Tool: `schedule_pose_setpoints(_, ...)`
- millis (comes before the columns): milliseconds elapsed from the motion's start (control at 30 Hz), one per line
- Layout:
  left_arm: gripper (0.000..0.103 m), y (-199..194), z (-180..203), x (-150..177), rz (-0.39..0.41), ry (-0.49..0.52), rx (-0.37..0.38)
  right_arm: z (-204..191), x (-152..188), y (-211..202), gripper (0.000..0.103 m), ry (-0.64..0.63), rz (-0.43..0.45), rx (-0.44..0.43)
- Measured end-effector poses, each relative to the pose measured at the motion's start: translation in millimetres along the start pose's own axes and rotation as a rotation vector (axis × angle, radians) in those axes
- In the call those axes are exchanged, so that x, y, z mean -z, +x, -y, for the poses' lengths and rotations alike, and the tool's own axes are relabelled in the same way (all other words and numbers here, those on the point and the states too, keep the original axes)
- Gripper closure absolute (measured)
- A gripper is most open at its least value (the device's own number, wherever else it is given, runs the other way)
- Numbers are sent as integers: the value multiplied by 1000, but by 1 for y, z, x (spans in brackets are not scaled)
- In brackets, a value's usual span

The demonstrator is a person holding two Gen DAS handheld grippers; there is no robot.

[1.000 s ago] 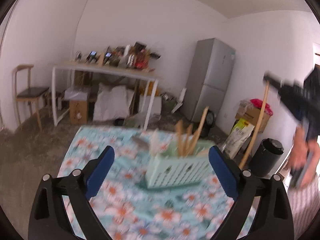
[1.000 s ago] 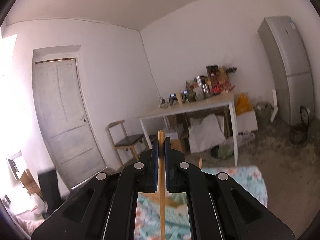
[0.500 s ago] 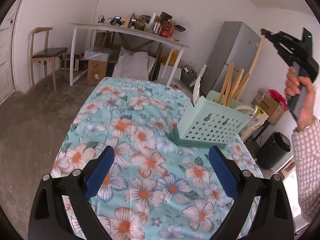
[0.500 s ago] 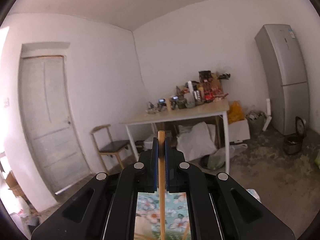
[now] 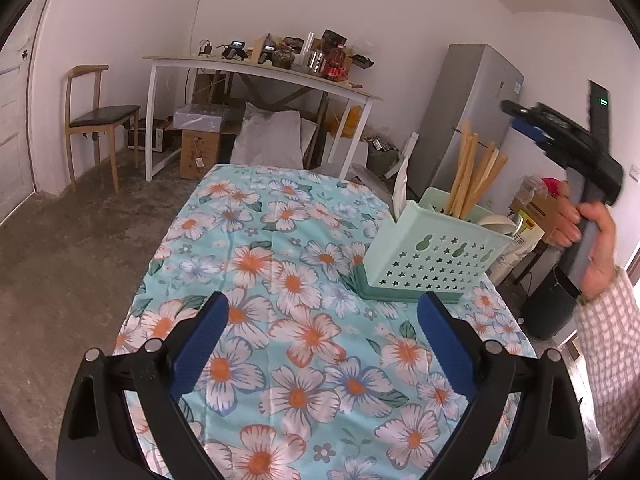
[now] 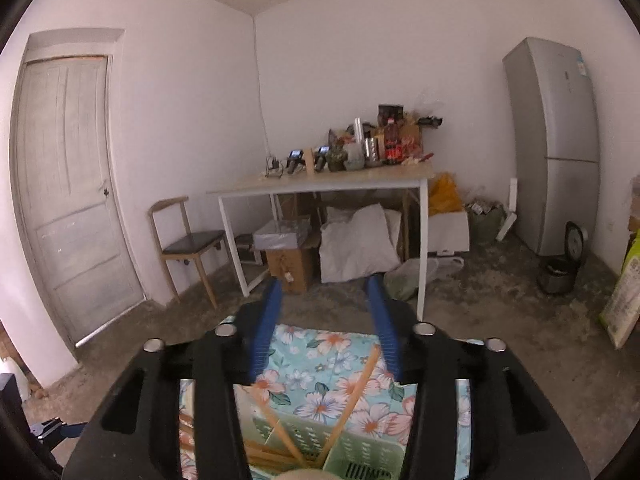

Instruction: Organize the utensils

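Chopsticks [image 5: 472, 172] made of wood stand tilted in a pale green basket [image 5: 428, 256] with little star holes. The basket sits on the table [image 5: 248, 248], which has a blue cloth with big flowers on it. A white spoon [image 5: 400, 188] pokes up at the basket's left end, and a pale ladle bowl [image 5: 496, 222] lies at its right end.

The right hand-held gripper [image 6: 326, 320] is up above the basket. Its blue jaws have just been opening, and they now stand apart with nothing between them. Right below them, loose chopsticks [image 6: 352, 396] lean across one another inside the basket. In the left wrist view, a hand [image 5: 592, 240] in a checked sleeve holds this right hand-held gripper [image 5: 520, 118] up to the right of the basket.

The left hand-held gripper [image 5: 322, 328] hangs low over the cloth, near the basket and not touching it. Its blue jaws are spread wide and hold nothing.

Far behind are a white desk with clutter, a wooden chair, a grey fridge and a door.
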State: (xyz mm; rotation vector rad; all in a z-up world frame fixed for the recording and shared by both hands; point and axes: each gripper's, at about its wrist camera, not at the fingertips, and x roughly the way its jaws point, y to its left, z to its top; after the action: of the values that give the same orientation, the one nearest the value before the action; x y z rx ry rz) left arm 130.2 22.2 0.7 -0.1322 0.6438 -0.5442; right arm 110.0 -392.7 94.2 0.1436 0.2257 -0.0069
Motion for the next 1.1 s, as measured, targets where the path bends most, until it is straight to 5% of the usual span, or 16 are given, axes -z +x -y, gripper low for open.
schedule_pose_setpoints(233,6,-4,18,-10,17,45,-60,2,21,-63,36,80,6,-7)
schedule_pose_setpoints(500,6,-3,45,-16,26,93,-200,-12,102,-71,19,128,-323,124)
schedule_pose_setpoints(633,6,4,63,-13,28,151,-325,-20,120,-71,11,94,-413,209)
schedule_pose_setpoints(933,6,7,94,-19,9,252,-491,-11,128,-81,8,58,-405,339)
schedule_pose_setpoints(1100,6,3,95,-17,-7,227,-529,-8,135,-87,8,78,-400,353)
